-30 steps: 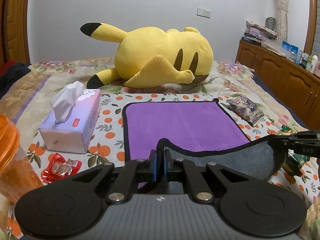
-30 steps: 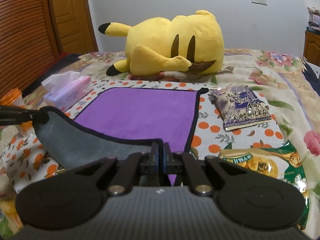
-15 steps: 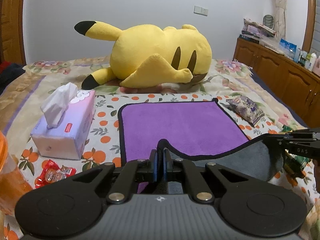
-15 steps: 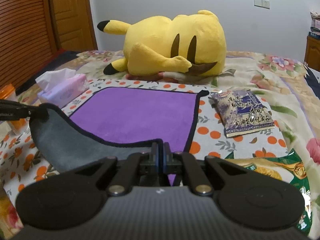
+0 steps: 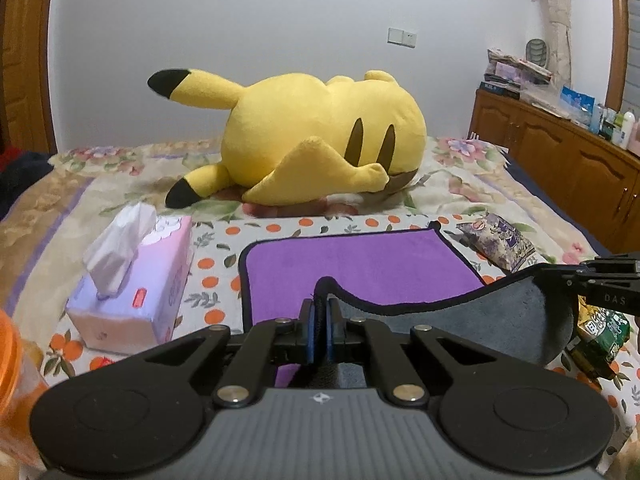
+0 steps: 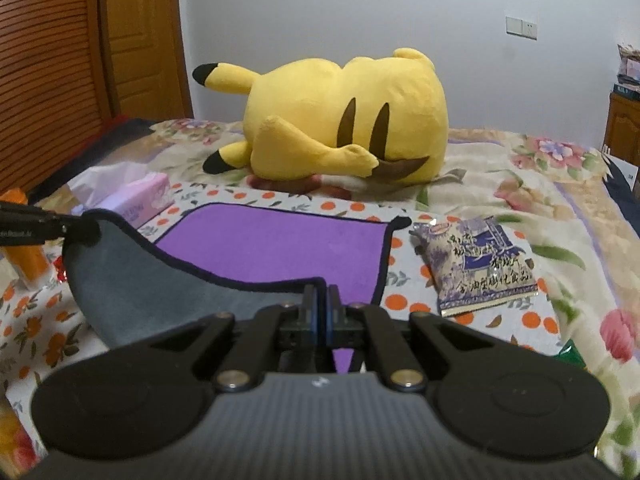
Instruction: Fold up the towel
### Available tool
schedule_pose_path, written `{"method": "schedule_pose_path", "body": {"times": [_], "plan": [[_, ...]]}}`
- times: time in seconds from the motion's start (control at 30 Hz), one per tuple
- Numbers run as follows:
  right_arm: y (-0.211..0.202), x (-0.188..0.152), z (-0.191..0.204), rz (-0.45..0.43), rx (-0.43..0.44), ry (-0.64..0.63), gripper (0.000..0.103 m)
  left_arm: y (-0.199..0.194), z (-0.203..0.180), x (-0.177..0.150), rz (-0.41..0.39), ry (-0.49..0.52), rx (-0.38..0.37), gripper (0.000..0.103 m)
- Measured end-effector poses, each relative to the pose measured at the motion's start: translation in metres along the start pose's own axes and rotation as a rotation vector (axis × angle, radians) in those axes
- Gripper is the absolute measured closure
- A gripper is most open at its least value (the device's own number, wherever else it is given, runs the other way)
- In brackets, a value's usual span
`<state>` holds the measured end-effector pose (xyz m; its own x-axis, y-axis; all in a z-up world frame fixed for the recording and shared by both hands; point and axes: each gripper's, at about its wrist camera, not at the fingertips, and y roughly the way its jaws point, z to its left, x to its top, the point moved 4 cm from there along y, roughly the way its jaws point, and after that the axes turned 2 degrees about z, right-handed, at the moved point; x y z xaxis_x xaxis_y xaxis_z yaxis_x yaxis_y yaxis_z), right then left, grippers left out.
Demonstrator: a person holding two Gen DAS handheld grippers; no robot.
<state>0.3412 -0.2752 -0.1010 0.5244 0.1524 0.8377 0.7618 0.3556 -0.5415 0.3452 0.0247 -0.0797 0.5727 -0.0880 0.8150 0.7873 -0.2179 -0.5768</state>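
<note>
While both grippers have carried the near edge higher and further forward than a second ago, the purple microfibre towel with grey underside and black piping [image 5: 360, 268] now shows more grey and less purple, so the first fold looks roughly half made. Its far half lies flat on the orange-dotted bedsheet [image 5: 208, 268], between the pink tissue box [image 5: 136, 280] and the purple snack packet [image 6: 480, 264]. The left gripper [image 5: 320, 320] and right gripper [image 6: 320, 312] are each clenched on a near corner. The pinched corners themselves are hidden between the pads, and the sagging middle conceals the crease.
</note>
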Motion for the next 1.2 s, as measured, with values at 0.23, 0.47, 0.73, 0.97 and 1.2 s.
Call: {"method": "schedule_pose_path", "body": {"times": [0.23, 0.47, 0.73, 0.97, 1.2], "plan": [[0.003, 0.019, 0.001, -0.032, -0.012, -0.036, 0.099, 0.001, -0.002, 0.015, -0.032, -0.002, 0.008, 0.095], [0.019, 0.040, 0.001, -0.047, -0.034, -0.087, 0.099, 0.017, -0.003, 0.038, -0.051, 0.011, 0.030, 0.095], [0.031, 0.063, -0.001, -0.089, -0.055, -0.116, 0.099, 0.032, -0.002, 0.063, -0.081, -0.001, 0.040, 0.095], [0.045, 0.077, -0.008, -0.112, -0.089, -0.123, 0.099, 0.045, -0.001, 0.078, -0.100, 0.010, 0.084, 0.095], [0.062, 0.091, -0.012, -0.113, -0.131, -0.177, 0.099, 0.057, 0.005, 0.091, -0.119, 0.012, 0.123, 0.095]]}}
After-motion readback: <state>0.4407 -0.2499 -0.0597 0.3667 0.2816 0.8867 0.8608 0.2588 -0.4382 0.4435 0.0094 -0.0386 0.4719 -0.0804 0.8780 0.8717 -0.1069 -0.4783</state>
